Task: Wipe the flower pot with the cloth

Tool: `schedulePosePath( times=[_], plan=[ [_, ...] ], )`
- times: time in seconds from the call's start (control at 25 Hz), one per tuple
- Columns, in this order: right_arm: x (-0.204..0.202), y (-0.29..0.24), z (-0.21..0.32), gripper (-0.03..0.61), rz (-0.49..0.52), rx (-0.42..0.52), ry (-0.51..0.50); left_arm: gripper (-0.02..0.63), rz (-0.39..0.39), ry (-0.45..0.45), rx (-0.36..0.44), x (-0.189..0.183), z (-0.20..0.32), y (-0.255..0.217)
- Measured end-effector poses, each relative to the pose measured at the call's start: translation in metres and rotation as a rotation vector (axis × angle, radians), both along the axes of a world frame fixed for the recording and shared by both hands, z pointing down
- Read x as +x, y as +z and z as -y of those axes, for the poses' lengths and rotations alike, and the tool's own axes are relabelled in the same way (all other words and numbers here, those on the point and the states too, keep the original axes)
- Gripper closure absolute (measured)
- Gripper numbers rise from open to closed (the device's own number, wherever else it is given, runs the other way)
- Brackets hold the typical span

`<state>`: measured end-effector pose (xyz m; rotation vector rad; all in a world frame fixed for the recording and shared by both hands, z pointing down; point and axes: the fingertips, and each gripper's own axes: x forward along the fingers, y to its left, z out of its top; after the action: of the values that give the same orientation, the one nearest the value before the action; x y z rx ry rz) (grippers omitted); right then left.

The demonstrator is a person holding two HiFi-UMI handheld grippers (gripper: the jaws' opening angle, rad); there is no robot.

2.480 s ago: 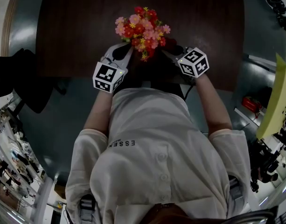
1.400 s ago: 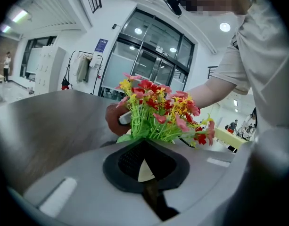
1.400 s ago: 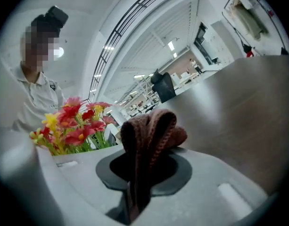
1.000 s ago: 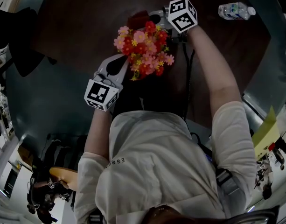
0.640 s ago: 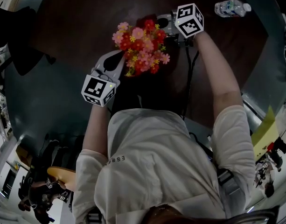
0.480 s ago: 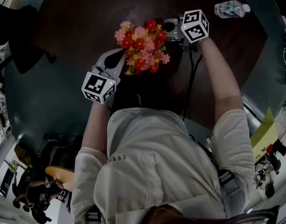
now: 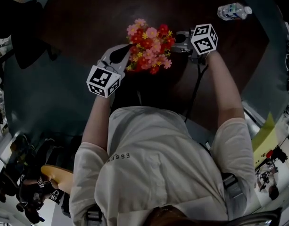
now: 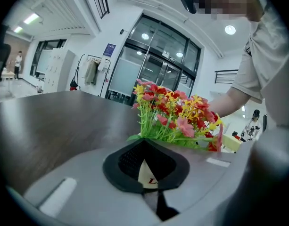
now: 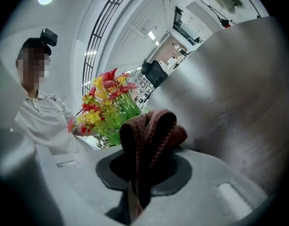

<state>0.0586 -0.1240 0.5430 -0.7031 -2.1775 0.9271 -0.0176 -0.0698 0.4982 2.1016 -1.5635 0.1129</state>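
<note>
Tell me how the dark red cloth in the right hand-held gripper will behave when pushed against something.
The cloth is probably floppy: it loops and folds above the right hand-held gripper, whose jaws pinch it. Its knitted-looking weave suggests it is light and grippy rather than slippery. Pushed, it would likely bunch and flatten rather than hold its shape.

- The left hand-held gripper (image 7: 125,52) was held forward on a bent arm, its jaws pressed together and empty.
- The right hand-held gripper (image 7: 177,35) was reached farther out, its jaws clamped on a cloth (image 9: 151,131).
</note>
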Motion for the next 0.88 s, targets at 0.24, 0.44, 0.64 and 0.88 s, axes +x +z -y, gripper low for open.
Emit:
schedulePosePath(
  times=[0.24,0.44,0.64,0.88],
  plan=[
    [0.037,0.007,-0.013,0.529,-0.112,-0.005,-0.087,0.598,0.003,-0.017,-0.006,0.001,0.001,-0.001],
    [0.015,0.011,0.029,0.529,-0.12,0.199,-0.041,0.598,0.04,-0.021,0.025,0.004,-0.005,-0.003],
    [-0.07,-0.012,0.078,0.529,-0.051,0.292,0.044,0.598,0.027,-0.019,0.064,0.005,-0.009,-0.008],
    [-0.163,-0.039,0.045,0.529,0.032,0.232,-0.209,0.598,0.02,-0.009,0.018,0.006,-0.007,0.0]
  ],
)
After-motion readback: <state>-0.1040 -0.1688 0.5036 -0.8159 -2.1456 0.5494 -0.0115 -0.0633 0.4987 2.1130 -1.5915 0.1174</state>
